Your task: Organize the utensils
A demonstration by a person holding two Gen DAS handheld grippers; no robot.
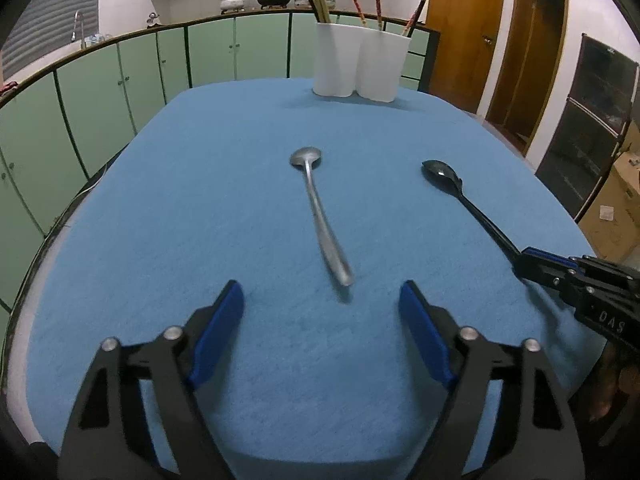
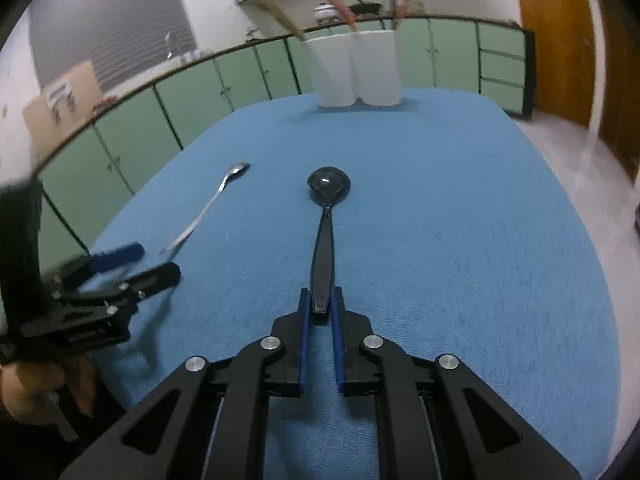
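Now the right gripper (image 2: 321, 312) has its fingers clamped on the black spoon (image 2: 325, 240) handle's end, the spoon lying on the blue table (image 2: 460, 240). Left gripper (image 1: 322, 300) fingers spread wide, the metal spoon (image 1: 320, 216) handle's tip just ahead between them. White holder (image 1: 360, 62) stands far back, path clear.

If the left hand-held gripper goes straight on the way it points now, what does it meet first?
Most likely the metal spoon: its handle end lies just ahead of the open left hand-held gripper, between the two pads' lines. Depth is unclear; it may touch the blue tablecloth first.
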